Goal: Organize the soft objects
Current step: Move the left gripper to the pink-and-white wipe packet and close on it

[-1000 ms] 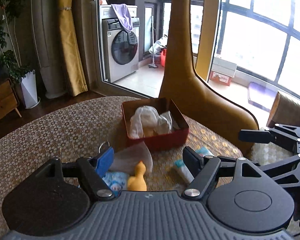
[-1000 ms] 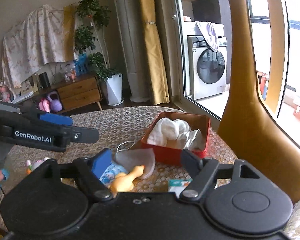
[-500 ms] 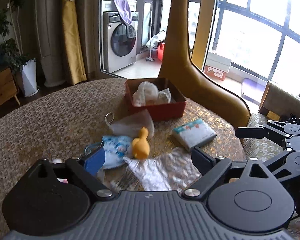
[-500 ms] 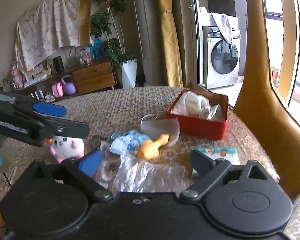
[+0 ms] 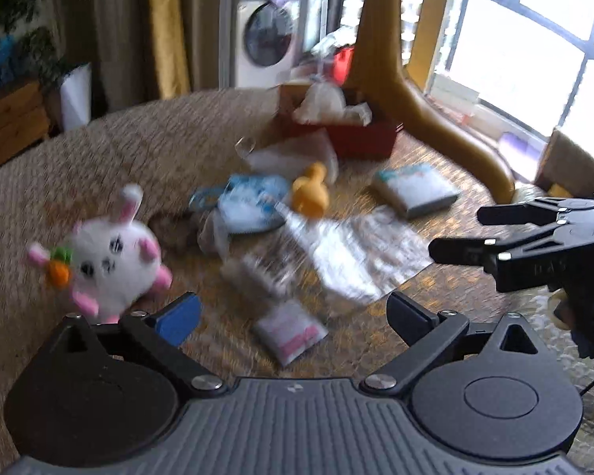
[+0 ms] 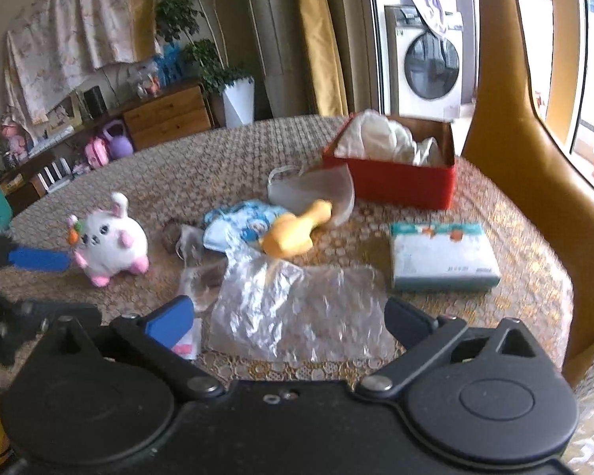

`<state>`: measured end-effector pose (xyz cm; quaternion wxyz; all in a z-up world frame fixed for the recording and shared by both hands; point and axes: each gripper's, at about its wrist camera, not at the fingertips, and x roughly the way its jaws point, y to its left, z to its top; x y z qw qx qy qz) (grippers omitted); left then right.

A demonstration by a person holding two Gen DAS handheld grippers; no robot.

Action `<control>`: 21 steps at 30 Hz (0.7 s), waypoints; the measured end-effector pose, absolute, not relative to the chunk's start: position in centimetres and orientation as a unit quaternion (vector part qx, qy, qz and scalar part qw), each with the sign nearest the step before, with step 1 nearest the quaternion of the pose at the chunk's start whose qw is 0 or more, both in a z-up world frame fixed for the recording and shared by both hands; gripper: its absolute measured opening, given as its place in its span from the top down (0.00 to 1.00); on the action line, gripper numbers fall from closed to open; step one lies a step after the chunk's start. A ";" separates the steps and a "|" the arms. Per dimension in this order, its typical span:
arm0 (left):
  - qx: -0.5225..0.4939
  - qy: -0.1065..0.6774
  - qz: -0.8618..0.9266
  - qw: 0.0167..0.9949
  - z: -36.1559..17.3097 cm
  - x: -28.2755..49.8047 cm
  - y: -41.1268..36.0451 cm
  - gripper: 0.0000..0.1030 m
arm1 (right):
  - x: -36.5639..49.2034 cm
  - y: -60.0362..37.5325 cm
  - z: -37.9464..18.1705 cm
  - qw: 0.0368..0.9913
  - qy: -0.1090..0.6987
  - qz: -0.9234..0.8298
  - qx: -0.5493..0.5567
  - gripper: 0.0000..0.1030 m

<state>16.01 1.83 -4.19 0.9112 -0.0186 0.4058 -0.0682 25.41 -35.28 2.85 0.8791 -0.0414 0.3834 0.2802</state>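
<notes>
A red box (image 6: 396,182) with white cloth (image 6: 380,138) in it stands at the table's far side; it also shows in the left wrist view (image 5: 360,138). In front lie a yellow duck (image 6: 293,229), a blue-white mask (image 6: 241,221), a translucent mask (image 6: 313,190), a clear plastic sheet (image 6: 297,308), a tissue pack (image 6: 439,257) and a white bunny plush (image 6: 111,237). A small pink-white packet (image 5: 289,332) lies near my left gripper (image 5: 293,312), which is open and empty. My right gripper (image 6: 289,316) is open and empty above the plastic sheet.
A tall mustard chair back (image 6: 514,99) rises at the table's right edge. A wooden cabinet (image 6: 166,114), a plant in a white pot (image 6: 237,99) and a washing machine (image 6: 427,63) stand beyond the round patterned table (image 6: 217,158).
Both grippers have pulled back from the red box toward the table's near side. The bunny, plastic sheet and small packet have come into view. Both stay open.
</notes>
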 end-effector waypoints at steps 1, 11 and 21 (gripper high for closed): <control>-0.020 0.410 -0.061 0.910 -4.7 16.0 1.8 0.02 | 25.6 -35.1 2.3 0.877 0.389 0.278 -0.044 0.01; -0.034 0.424 -0.023 0.905 -8.3 16.8 0.8 0.02 | 27.9 -33.9 -1.0 0.865 0.422 0.269 -0.043 0.01; -0.086 0.460 0.047 0.882 -11.5 19.0 1.0 0.02 | 30.4 -33.3 -3.2 0.865 0.435 0.247 -0.038 0.01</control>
